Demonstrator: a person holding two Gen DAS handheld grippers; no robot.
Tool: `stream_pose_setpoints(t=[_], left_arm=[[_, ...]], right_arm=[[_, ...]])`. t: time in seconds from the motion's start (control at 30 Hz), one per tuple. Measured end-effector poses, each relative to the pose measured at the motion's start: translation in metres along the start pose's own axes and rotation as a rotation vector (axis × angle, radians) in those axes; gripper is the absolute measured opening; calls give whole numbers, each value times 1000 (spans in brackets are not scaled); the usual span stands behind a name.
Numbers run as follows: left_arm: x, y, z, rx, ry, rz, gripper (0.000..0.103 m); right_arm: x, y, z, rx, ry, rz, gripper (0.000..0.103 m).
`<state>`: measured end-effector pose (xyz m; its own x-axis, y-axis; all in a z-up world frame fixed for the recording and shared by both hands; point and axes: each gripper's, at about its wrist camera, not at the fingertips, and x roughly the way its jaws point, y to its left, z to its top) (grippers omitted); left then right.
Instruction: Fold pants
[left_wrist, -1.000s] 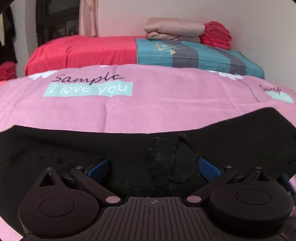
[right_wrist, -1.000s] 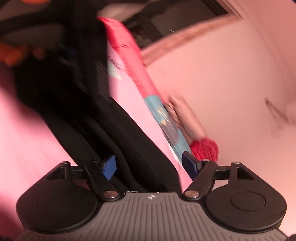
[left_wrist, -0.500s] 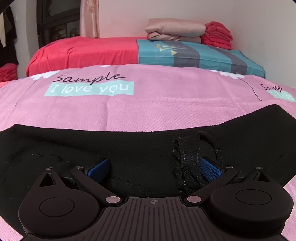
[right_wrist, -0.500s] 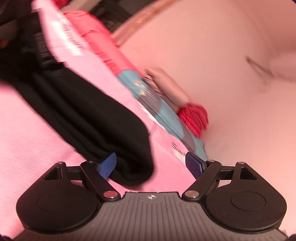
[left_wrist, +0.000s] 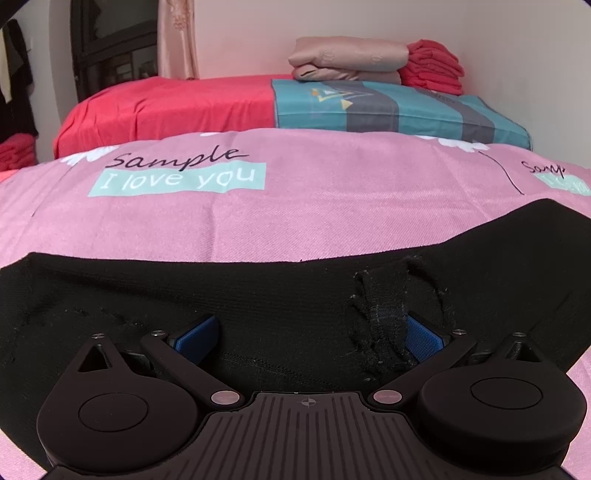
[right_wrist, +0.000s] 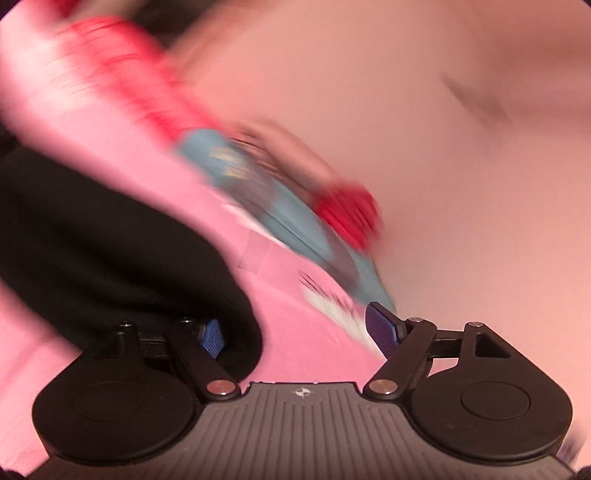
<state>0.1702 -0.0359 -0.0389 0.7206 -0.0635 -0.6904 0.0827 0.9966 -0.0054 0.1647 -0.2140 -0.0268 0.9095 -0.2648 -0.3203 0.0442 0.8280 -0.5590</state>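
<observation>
Black pants (left_wrist: 280, 295) lay flat across the pink bedspread (left_wrist: 295, 206), a frayed belt loop (left_wrist: 384, 314) raised near the waistband. Left hand-held gripper (left_wrist: 310, 332) sat low over the cloth, fingers wide apart, gripping nothing. Right hand-held gripper (right_wrist: 299, 332) hung beside the rounded folded end (right_wrist: 147, 258), jaws closing from wide with nothing pinched; view blurred. Judgement: steady the right hand first, then pinch both layers at that end and keep the edges aligned.

open pink sheet (left_wrist: 295, 221) beyond black pants (left_wrist: 258, 295), stacked bedding (left_wrist: 347, 61) far back
</observation>
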Motion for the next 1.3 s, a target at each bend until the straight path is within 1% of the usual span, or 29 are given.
stream_pose_setpoints(t=[0.03,0.07,0.1,0.13,0.17,0.2,0.23,0.27,0.3,0.37,0.4,0.43,0.5,0.63,0.67,0.73,0.77,0.83,0.87,0.9,0.93,0.97,1.03,1.1,1.13,1.17,1.2,1.23,1.3], left_arm=[[0,-1,0,5,0,5,103],[1,-1,0,6,1,6,103],[1,-1,0,3,2,4,103],[1,0,0,2,2,3,103],[1,0,0,3,1,3,103],[1,0,0,4,0,4,103],[0,-1,0,5,0,5,103],[0,-1,0,4,0,4,103],[1,0,0,3,1,2,103],[1,0,0,2,1,2,103],[1,0,0,3,1,3,103],[1,0,0,3,1,3,103],[1,0,0,0,2,0,103],[-2,4,2,-10,1,-18,103],[-4,5,2,-14,-1,-28,103],[-10,10,3,-23,-8,-50,103],[-15,12,4,-29,-16,-66,103],[-27,20,7,-42,-32,-102,103],[-34,25,8,-53,-43,-121,103],[-43,31,7,-63,-55,-143,103],[-53,39,6,-75,-71,-158,103],[-63,48,3,-84,-89,-158,103],[-82,65,-5,-93,-128,-118,103],[-97,87,-13,-129,-152,-54,103],[-103,98,-16,-155,-150,-15,103],[-108,111,-21,-185,-136,34,103],[-113,124,-25,-219,-120,89,103],[-118,138,-31,-256,-113,134,103],[-131,169,-43,-339,-110,221,103]], right_arm=[[3,-12,-1,93,52,53,83],[3,-10,-3,96,93,81,80],[-3,2,-6,2,99,85,70],[-8,15,-10,-111,70,75,68],[-10,20,-11,-155,40,47,70],[-6,12,-7,-102,44,41,79],[2,-1,-3,4,72,66,82],[6,-13,-3,91,113,113,82],[7,-14,-3,92,143,143,80],[-8,-3,-5,-83,122,153,79],[-16,-1,-4,-141,96,152,79],[-23,-2,0,-153,88,180,79],[-38,-16,10,-80,78,272,80],[-49,-37,35,168,54,443,83],[-46,-37,41,213,53,466,83],[-42,-32,49,258,45,464,82],[-36,-26,52,277,55,462,82],[-15,-16,56,320,111,511,82],[-5,-6,52,311,162,548,82],[7,10,47,249,238,557,84],[11,23,44,183,233,527,85],[4,26,46,151,183,498,86],[-5,24,56,140,158,470,84],[-12,22,61,182,120,478,88],[-10,27,62,181,142,500,90],[-4,38,61,141,205,517,89],[0,48,61,81,239,508,90],[-3,50,66,58,204,469,90],[-20,55,85,48,166,408,83]])
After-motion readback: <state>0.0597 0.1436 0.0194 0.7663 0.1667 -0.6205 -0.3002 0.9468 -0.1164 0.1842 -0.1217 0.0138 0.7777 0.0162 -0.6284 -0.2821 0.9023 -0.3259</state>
